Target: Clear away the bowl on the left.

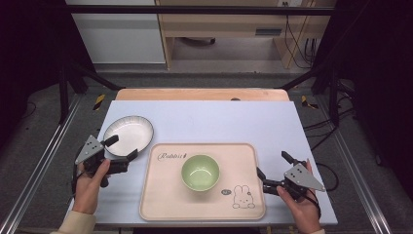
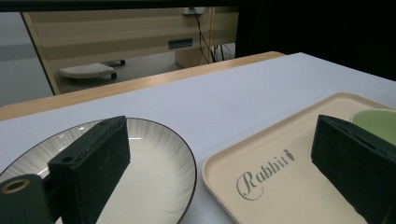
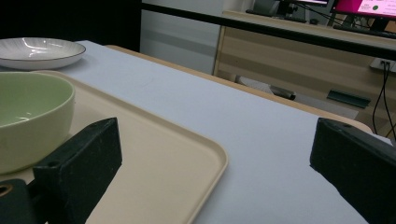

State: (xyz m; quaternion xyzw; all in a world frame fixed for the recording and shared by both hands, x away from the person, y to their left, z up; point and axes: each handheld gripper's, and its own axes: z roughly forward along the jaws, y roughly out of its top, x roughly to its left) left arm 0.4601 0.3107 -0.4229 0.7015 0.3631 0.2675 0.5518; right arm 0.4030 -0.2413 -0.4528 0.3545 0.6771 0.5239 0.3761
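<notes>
Two hand-held grippers flank a beige tray [image 1: 160,204] on a white table [image 1: 272,122]. The right gripper [image 1: 274,170], jaws spread and empty, faces the tray's edge, likely to steady it. The left gripper [image 1: 122,149], also spread and empty, straddles the plate's [image 1: 127,132] near rim, apparently poised to grip. A green bowl [image 1: 200,171] sits mid-tray.

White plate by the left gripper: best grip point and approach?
Take the white plate by its near-left rim, coming in low from the left gripper. The rim is thin and flared and lifts off the table, and the open jaws already straddle that edge; the tray crowds its right side.
</notes>
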